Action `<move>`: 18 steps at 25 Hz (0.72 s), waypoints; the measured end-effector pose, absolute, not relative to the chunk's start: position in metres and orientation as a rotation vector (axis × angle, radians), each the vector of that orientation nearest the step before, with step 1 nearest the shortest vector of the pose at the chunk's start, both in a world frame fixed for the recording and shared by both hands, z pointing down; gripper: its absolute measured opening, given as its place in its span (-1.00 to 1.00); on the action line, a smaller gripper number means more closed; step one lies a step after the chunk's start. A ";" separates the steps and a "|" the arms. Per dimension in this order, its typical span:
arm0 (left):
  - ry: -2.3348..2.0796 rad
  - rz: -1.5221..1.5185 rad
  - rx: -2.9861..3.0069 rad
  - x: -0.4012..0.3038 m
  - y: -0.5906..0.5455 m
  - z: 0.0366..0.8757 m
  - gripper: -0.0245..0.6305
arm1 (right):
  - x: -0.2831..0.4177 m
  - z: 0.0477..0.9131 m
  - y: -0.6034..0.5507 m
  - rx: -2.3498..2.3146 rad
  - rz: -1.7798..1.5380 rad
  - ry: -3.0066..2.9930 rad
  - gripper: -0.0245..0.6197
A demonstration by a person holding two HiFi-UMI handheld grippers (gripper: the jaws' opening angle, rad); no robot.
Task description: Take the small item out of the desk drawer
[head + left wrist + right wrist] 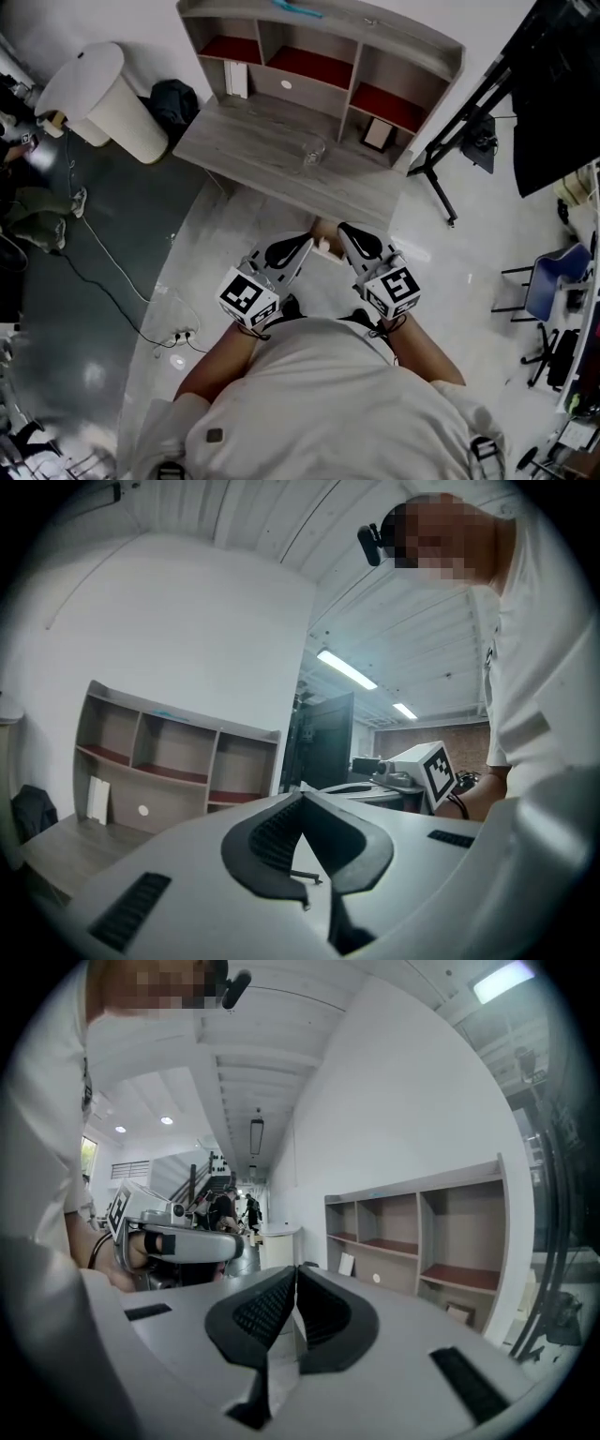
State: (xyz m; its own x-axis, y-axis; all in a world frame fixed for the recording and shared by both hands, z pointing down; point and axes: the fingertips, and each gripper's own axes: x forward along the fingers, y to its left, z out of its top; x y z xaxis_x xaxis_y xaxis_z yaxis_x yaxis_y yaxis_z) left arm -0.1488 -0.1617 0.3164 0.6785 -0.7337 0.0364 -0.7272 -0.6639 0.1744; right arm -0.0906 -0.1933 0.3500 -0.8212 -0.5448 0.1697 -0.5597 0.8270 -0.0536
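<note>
The person stands at a grey desk [253, 155] with a shelf unit in the upper middle of the head view; both grippers sit at centre frame, just below the desk's front edge. The left gripper [302, 246] has its jaws pressed together with nothing between them; the right gripper [349, 236] is likewise closed and empty. Each gripper view looks up and across the room, not at the drawer. Between the two tips lies a small tan and white patch [324, 236]; whether it is the drawer front, a handle or something else I cannot tell. No open drawer shows, and the small item is not visible in any view; it is presumably inside.

The step in hand looks like reaching the drawer to open it. To do it well: tilt one gripper down so its camera sees the drawer front; spread the jaws before touching; take the handle squarely and pull straight out, level; keep the other gripper free for the item. A drinking glass [314, 150] stands on the desktop, so avoid jolting the desk.
</note>
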 end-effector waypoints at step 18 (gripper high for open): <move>-0.992 0.071 2.698 -0.176 -0.211 0.389 -0.88 | -0.091 0.442 -0.227 1.104 0.372 -2.633 -0.84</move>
State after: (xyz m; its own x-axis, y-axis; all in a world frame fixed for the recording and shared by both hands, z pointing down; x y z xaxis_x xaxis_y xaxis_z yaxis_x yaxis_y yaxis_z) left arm -0.1760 -0.2113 0.3890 0.7649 -0.6296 0.1364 -0.6426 -0.7309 0.2297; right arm -0.0910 -0.2271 0.4415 -0.6769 -0.6557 0.3346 -0.7227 0.6783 -0.1329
